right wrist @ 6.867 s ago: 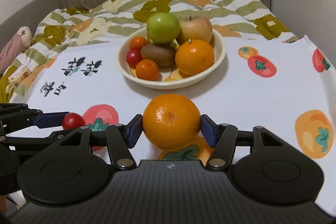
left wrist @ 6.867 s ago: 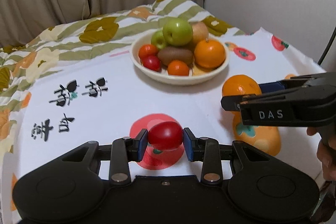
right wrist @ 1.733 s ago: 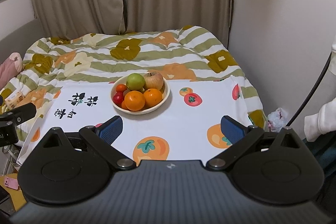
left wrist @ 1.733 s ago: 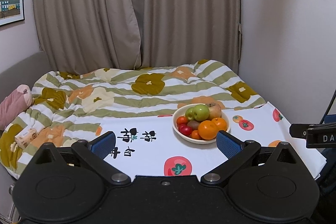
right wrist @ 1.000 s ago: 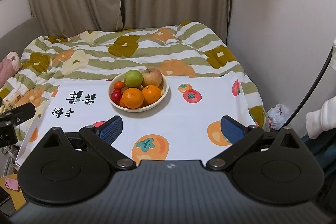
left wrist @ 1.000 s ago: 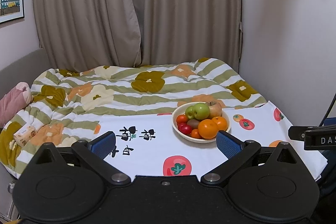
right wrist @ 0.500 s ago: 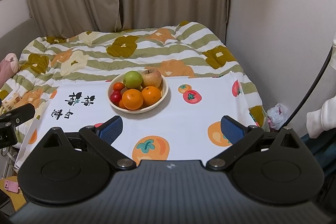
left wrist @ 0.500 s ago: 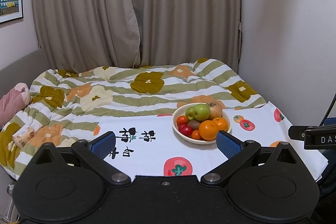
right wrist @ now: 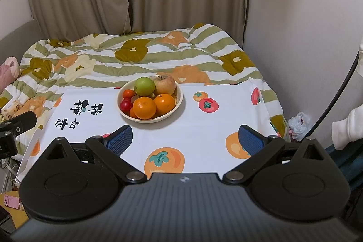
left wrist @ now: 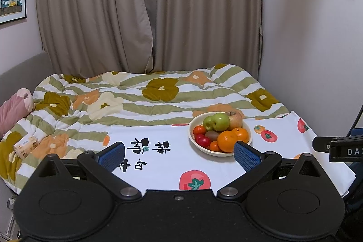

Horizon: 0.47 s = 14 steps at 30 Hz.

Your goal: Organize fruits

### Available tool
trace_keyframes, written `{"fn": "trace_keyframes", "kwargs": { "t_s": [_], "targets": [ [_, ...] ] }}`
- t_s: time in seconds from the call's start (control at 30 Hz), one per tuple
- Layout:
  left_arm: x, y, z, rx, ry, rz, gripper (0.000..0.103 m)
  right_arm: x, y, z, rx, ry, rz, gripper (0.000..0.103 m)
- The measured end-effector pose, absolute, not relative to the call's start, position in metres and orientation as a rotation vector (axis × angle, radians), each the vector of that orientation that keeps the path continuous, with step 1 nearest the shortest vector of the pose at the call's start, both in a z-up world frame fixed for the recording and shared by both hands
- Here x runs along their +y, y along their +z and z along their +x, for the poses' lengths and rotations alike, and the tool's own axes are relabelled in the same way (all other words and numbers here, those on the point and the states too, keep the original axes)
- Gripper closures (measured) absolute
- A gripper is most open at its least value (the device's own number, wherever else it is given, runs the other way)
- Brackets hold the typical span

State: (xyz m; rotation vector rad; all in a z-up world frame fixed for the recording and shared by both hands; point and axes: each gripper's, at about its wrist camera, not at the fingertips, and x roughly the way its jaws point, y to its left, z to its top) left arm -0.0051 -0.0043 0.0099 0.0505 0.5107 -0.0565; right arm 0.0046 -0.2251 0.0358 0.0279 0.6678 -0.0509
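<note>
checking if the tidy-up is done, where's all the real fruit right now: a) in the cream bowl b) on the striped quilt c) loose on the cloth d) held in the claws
a: every real fruit sits piled in the bowl, and both the left claw and right claw are open and hold nothing.

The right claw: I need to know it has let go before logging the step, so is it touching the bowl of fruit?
Apart. The right wrist view shows the right claw open, with bare tablecloth between its pads and the bowl.
</note>
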Motion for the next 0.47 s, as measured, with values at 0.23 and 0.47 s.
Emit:
{"fn": "trace_keyframes", "kwargs": {
  "t_s": [0.23, 0.47],
  "targets": [
    [-0.0009, 0.0098, -0.0026, 0.512, -0.053, 0.045, 0.0, -0.223, 0.0357, 0.0057, 0.667, -0.05, 0.026, 0.0],
    [0.0022, 0.0092, -0.0006, 0.508, -0.039, 0.045, 0.0, -0.2212, 0.036, 0.0096, 0.67, -0.048, 0.028, 0.0]
  ]
}}
